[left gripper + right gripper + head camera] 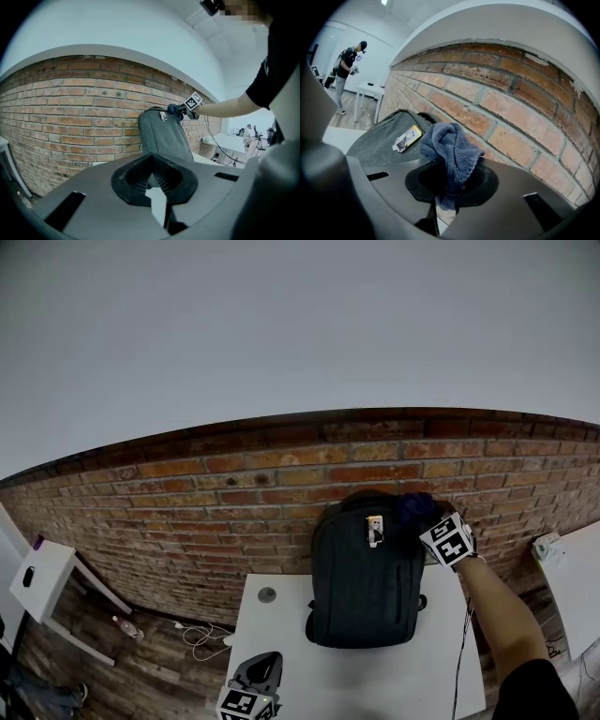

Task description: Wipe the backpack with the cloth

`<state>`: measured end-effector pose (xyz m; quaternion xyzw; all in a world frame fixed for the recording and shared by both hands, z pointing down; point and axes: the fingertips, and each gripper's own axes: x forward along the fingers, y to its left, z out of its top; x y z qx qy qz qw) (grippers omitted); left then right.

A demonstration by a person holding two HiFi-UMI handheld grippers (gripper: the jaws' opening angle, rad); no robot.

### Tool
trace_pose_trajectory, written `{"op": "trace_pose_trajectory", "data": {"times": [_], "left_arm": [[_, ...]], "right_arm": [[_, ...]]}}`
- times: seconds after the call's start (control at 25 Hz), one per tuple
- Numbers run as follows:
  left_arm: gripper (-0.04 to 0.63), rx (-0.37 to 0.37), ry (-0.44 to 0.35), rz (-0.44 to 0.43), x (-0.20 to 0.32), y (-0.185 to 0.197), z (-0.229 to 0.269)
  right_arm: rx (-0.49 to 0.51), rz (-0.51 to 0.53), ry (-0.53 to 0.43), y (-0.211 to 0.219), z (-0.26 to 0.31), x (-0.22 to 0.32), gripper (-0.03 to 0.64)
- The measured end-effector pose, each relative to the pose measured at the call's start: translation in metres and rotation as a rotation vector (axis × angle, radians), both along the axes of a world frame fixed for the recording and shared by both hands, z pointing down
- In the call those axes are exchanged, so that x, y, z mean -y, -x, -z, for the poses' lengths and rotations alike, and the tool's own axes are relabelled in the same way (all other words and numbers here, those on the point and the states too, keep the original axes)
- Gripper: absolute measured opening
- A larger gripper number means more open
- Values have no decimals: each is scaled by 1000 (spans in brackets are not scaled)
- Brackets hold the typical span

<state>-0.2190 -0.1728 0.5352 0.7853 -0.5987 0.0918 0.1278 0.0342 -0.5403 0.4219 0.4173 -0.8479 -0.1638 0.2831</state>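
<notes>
A dark grey backpack point(366, 573) stands upright on the white table point(281, 634), leaning against the brick wall point(234, 493). A yellow-and-white tag point(375, 529) hangs near its top. My right gripper point(427, 519) is at the backpack's top right corner, shut on a blue cloth point(415, 509). In the right gripper view the cloth point(450, 150) bunches out of the gripper point(449, 187), just above the backpack point(379, 136) and its tag point(407, 138). My left gripper point(255, 676) hangs low at the table's near left, shut and empty. From the left gripper point(153, 174) the backpack point(164, 136) appears ahead.
A small round grey object point(267, 594) lies on the table left of the backpack. A second white table point(42, 582) stands far left and another desk point(577, 577) far right. Cables point(202, 638) lie on the wooden floor. A person point(347, 61) stands far off.
</notes>
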Motion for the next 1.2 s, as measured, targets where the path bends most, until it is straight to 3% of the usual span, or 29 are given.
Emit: {"op": "trace_pose_trajectory", "data": {"times": [0.4, 0.64, 1.0, 1.2], "left_arm": [[-18, -2, 12, 16, 8, 11, -6], [-18, 8, 22, 19, 16, 16, -9], [-18, 25, 26, 23, 18, 16, -11], [-18, 26, 28, 48, 9, 21, -11]], "right_arm": [[91, 91, -15, 81, 16, -3, 52], [93, 160, -25, 129, 16, -12, 52], [-36, 324, -50, 212, 0, -46, 52], [-73, 338, -66, 224, -6, -52, 52]]}}
